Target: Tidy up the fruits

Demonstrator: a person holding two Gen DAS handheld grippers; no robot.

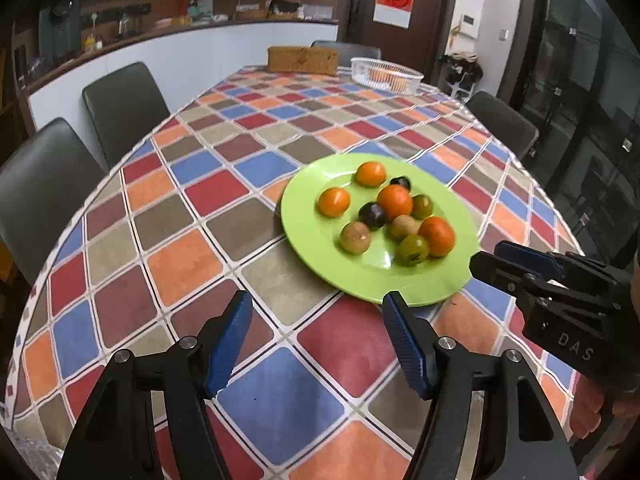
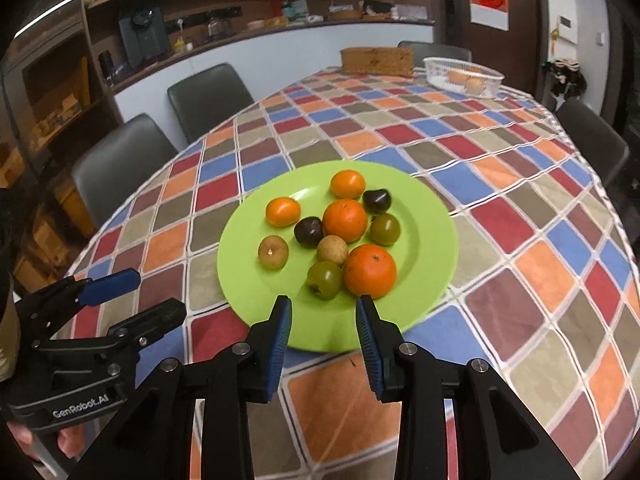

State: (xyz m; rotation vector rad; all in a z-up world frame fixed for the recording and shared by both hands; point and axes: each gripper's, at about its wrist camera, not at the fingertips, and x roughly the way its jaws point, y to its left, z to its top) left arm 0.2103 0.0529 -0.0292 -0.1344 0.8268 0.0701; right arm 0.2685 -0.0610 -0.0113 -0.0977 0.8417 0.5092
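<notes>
A green plate (image 1: pixel 316 240) (image 2: pixel 248 280) on the checkered tablecloth holds several fruits: oranges (image 1: pixel 395 201) (image 2: pixel 369 270), dark plums (image 1: pixel 372 215) (image 2: pixel 308 231), green fruits (image 1: pixel 413 250) (image 2: pixel 324 279) and brownish ones (image 1: pixel 355 237) (image 2: pixel 273 252). My left gripper (image 1: pixel 316 340) is open and empty, above the cloth just short of the plate's near-left rim; it also shows in the right wrist view (image 2: pixel 156 294). My right gripper (image 2: pixel 324 312) is open and empty over the plate's near rim, just short of the nearest green fruit and orange; it also shows in the left wrist view (image 1: pixel 492 258).
A white basket (image 1: pixel 386 74) (image 2: pixel 464 74) with orange fruit and a brown woven box (image 1: pixel 302 60) (image 2: pixel 378 60) stand at the table's far end. Dark chairs (image 1: pixel 124 108) (image 2: pixel 210 98) line the left side; another chair (image 1: pixel 504 124) is on the right.
</notes>
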